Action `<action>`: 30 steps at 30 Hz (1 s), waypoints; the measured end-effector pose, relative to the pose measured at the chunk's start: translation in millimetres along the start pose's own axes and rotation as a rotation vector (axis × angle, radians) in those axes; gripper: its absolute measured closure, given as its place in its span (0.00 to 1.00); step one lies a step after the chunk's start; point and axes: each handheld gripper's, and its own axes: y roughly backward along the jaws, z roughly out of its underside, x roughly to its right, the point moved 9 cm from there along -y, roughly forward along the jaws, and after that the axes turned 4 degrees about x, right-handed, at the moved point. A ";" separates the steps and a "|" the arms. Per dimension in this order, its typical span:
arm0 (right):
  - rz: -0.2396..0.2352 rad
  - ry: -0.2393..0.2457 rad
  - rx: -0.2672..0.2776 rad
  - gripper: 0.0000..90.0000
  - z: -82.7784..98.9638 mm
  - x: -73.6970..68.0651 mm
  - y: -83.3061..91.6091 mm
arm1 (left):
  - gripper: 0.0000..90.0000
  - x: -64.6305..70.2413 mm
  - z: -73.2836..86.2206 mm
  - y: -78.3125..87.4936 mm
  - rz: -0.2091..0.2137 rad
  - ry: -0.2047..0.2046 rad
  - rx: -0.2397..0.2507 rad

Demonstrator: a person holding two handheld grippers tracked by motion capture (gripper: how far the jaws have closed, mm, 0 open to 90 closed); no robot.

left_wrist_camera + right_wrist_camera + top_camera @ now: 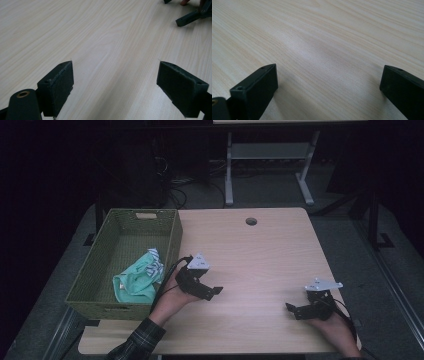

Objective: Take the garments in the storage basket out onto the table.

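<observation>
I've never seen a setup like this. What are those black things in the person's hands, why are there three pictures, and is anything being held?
A person sits at a wooden table with a hand-held gripper in each hand: the left gripper and the right gripper. Each has two black jaws for pinching things.

The high view looks down from above. The other two come from small cameras riding on the grippers, looking along their jaws at the tabletop.

At the table's left stands a green woven basket with a mint-green cloth inside. Both pairs of jaws stand wide apart with bare wood between them, so nothing is held.
</observation>
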 end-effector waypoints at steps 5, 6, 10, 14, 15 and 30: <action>0.000 -0.002 0.000 0.01 0.0 -0.1 0.0 | 0.15 -0.7 -3.9 2.8 0.006 -0.001 0.008; 0.000 0.000 0.000 0.01 0.0 0.0 0.0 | 0.15 -0.9 -4.3 3.3 0.006 -0.003 0.008; 0.000 0.000 0.000 0.01 0.0 0.0 0.0 | 0.15 -0.3 -6.1 4.4 0.014 0.004 0.009; 0.000 -0.001 0.000 0.01 0.0 -0.1 0.0 | 0.15 -0.3 -7.0 6.1 0.023 -0.003 0.003; 0.000 0.000 0.000 0.01 0.0 -0.1 0.0 | 0.15 -0.3 -6.9 6.6 0.029 -0.005 0.002; 0.000 0.000 0.000 0.01 0.0 0.0 0.0 | 0.15 -6.9 -20.5 17.7 0.029 0.008 0.036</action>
